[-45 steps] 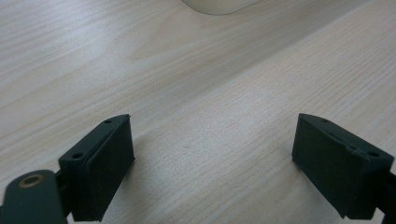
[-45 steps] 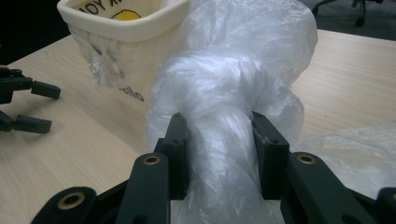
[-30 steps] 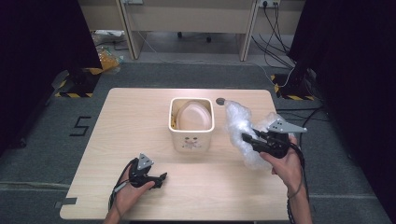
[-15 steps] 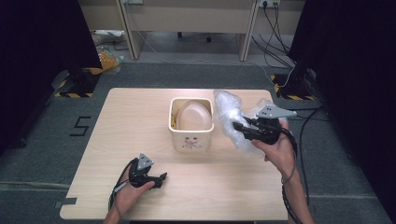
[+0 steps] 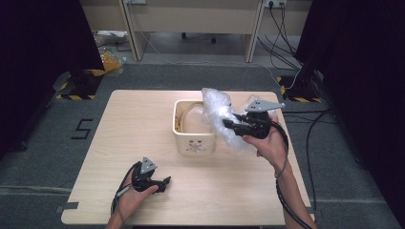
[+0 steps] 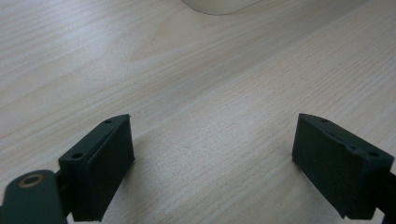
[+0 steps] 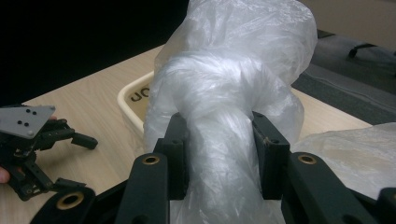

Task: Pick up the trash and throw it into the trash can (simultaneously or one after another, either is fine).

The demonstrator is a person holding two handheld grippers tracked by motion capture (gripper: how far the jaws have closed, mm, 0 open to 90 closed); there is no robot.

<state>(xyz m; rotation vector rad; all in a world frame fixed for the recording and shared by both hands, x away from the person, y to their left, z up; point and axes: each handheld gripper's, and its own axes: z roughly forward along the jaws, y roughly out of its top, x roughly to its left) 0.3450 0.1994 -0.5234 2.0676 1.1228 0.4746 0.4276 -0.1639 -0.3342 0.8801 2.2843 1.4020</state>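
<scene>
A crumpled clear plastic bag is held in the air at the right rim of a cream tub, its top leaning over the tub's opening. My right gripper is shut on the bag's twisted neck, the pads squeezing it from both sides. Inside the tub lies a pale rounded thing. My left gripper rests low on the wooden table near its front edge, jaws wide open with only bare wood between them.
The tub's rim and the left gripper appear beyond the bag in the right gripper view. Cables trail off the table's right side. Dark curtains flank the table, and desk legs stand behind it.
My right gripper has carried the plastic bag up and leftward, from beside the tub's right side to over its right rim. The left gripper has stayed put.
</scene>
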